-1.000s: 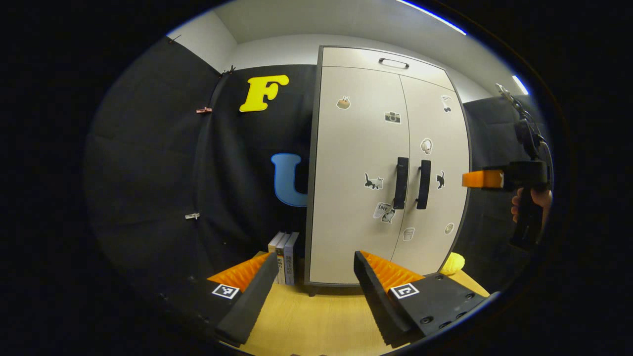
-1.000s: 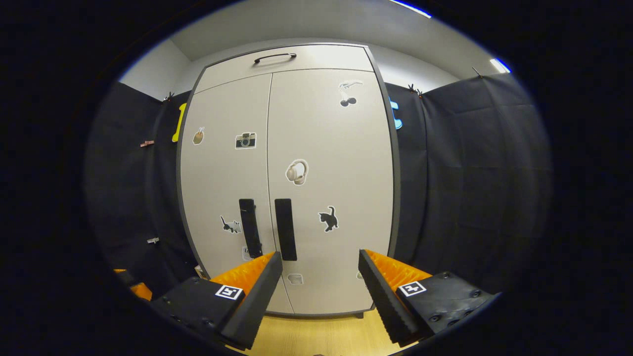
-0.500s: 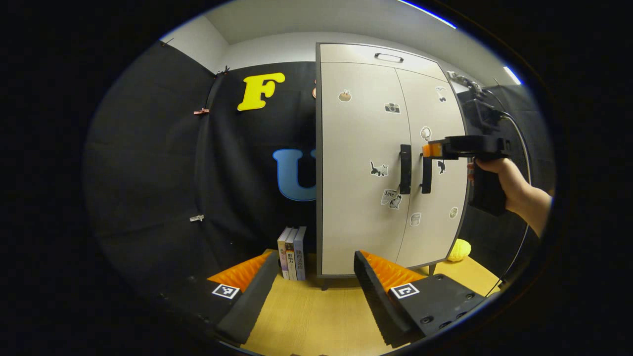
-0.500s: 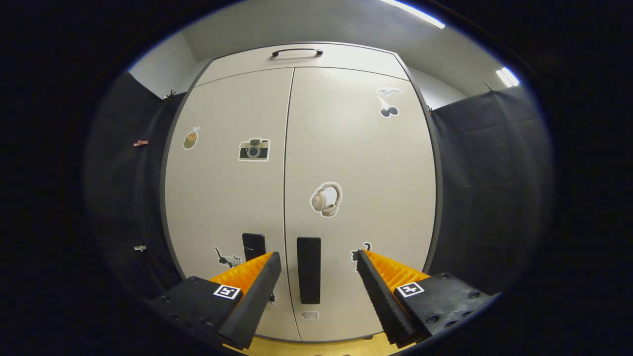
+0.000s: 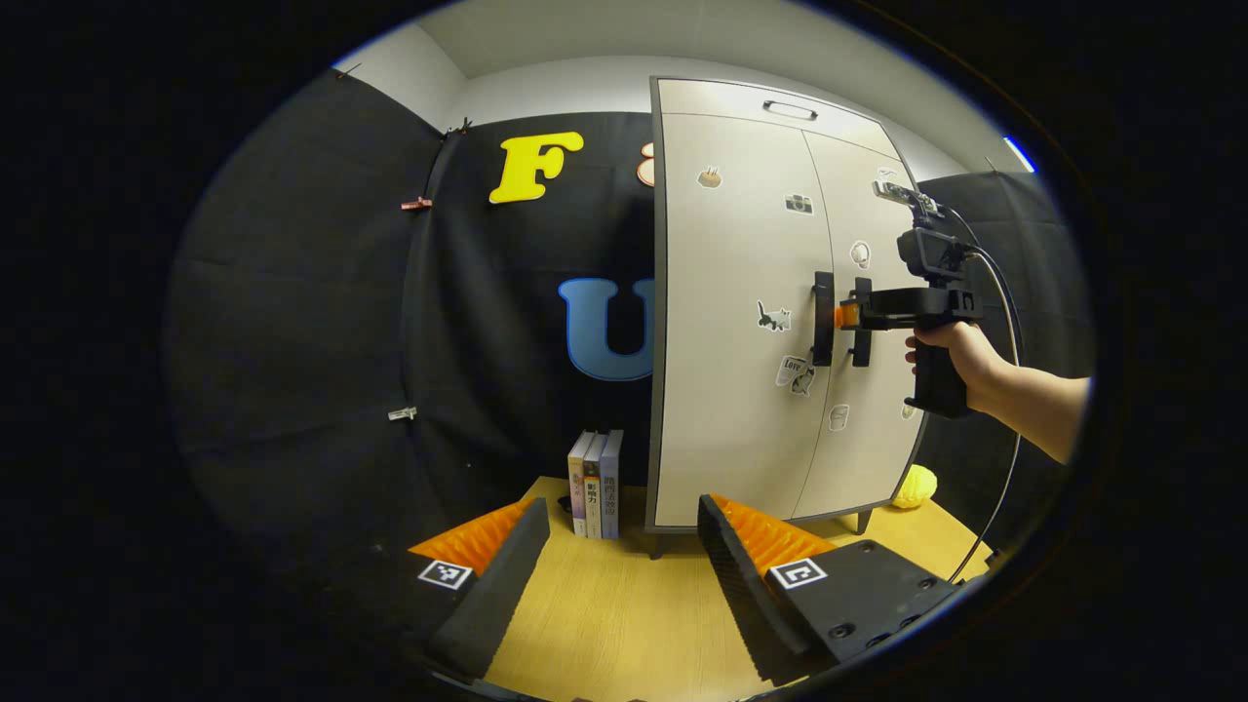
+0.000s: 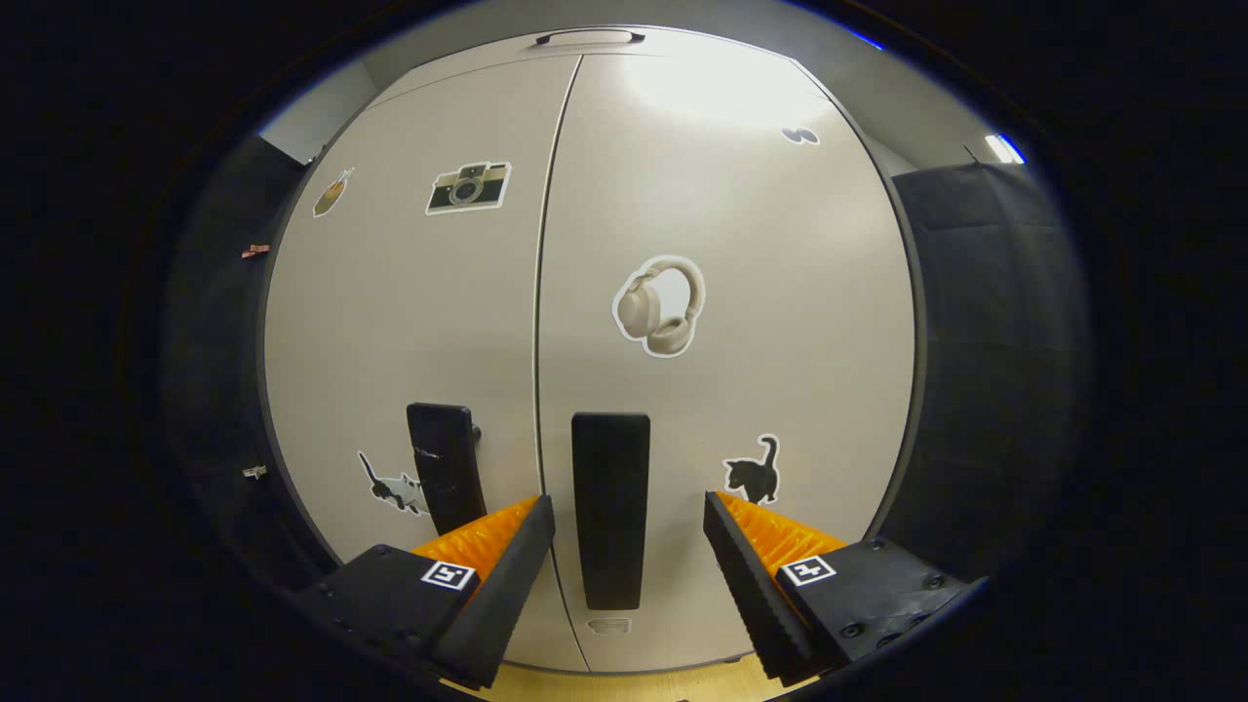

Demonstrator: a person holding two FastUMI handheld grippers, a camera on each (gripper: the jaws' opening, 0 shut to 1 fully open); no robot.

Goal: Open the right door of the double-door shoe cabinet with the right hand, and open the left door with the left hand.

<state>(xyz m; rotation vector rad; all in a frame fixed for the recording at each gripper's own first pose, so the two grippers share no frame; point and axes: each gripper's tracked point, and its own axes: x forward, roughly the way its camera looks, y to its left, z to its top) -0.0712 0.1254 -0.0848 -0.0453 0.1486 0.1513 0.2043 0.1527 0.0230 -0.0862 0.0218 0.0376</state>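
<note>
Here the right gripper's (image 6: 629, 526) ridged fingers (image 6: 751, 575) flank a flat, slab-like right door handle (image 6: 610, 507).

Right gripper (image 5: 844, 316) tips in left gripper view hidden behind right door handle (image 5: 862, 322); contact with handle too small to tell. Arm (image 5: 1033, 409) cut off at right edge. Yellow object (image 5: 915, 487) near cabinet's right foot partly hidden, unidentifiable. Book (image 5: 598, 484) spine text too small. Cabinet (image 6: 468, 341) bottom hidden behind right gripper's fingers (image 6: 760, 575) in right gripper view.
</note>
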